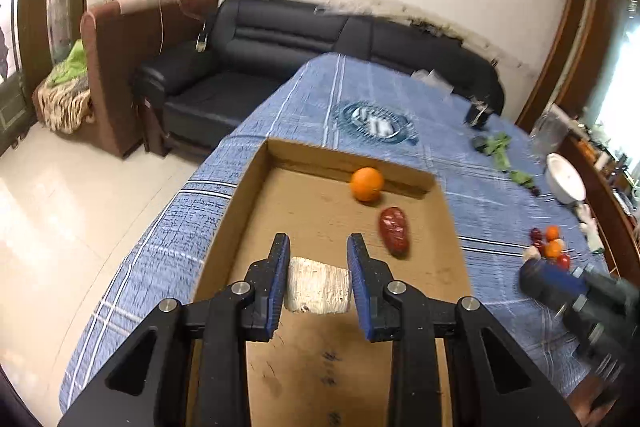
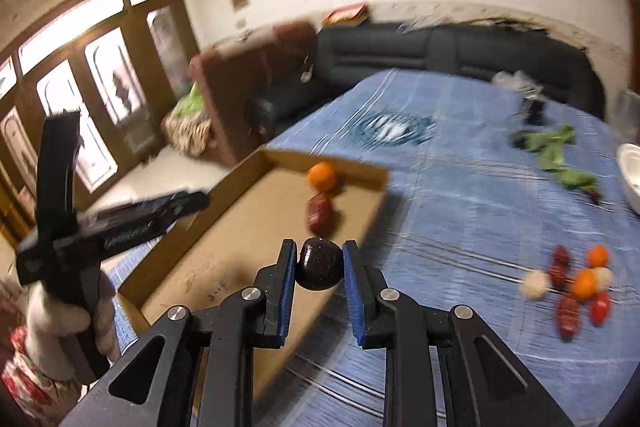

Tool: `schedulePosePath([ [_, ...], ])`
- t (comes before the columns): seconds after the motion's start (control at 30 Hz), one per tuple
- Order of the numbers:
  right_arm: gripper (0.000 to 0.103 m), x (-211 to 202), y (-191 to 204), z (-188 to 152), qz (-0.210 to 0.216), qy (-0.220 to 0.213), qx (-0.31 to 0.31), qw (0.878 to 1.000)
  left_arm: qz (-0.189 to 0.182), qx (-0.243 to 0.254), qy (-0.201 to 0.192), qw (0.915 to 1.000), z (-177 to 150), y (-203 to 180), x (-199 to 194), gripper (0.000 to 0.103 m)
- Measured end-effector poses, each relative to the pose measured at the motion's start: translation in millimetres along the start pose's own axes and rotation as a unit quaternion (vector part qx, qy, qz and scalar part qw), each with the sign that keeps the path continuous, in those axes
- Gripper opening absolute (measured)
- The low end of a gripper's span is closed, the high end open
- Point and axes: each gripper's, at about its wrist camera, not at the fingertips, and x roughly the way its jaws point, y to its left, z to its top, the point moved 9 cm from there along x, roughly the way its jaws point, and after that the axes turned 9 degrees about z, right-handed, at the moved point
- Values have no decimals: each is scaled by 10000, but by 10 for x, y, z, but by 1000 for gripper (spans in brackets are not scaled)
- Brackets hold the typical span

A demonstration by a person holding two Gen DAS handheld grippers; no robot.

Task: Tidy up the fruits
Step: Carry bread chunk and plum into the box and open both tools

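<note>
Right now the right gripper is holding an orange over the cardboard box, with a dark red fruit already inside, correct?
Not quite. The right wrist view shows the right gripper holding a dark round fruit, not an orange. The orange already lies in the cardboard box beside the dark red fruit.

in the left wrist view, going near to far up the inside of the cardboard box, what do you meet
left gripper over the box floor → white patch on the cardboard box floor → red fruit → orange by the far wall
</note>
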Motion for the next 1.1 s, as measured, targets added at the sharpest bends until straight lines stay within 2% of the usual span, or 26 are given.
schedulePosePath([
  [0.13,26,515,121,-65,-39,475,-166,9987,-5,-56,494,9988,66,26,323,29],
  [0.33,26,914,104,-115,-237,770,-358,9961,41,-210,1055,9942,121,71,776,29],
  [0.53,26,1087,105,-125,-363,872,-374,9948,-15,-234,1199,9925,154,37,1001,29],
  [0.63,27,1130,98,-127,-371,909,-387,9944,19,-176,1198,9926,151,17,1043,36],
  [0.7,34,1105,104,-111,-358,853,-394,9949,22,-162,1196,9927,154,13,1033,38],
  [0.87,38,871,139,-24,-251,564,-380,9974,195,-50,828,9964,226,38,745,40],
  [0.93,40,693,142,5,-268,396,-393,9981,417,106,521,9977,271,15,516,49],
  [1.0,47,478,120,8,-286,206,-363,9987,700,280,169,9970,295,-34,298,67],
  [1.07,50,259,58,-8,-355,20,-299,9989,975,461,-275,9938,294,-125,7,76],
  [1.1,52,166,26,-22,-387,-47,-269,9989,1039,517,-418,9924,282,-168,-103,77],
])
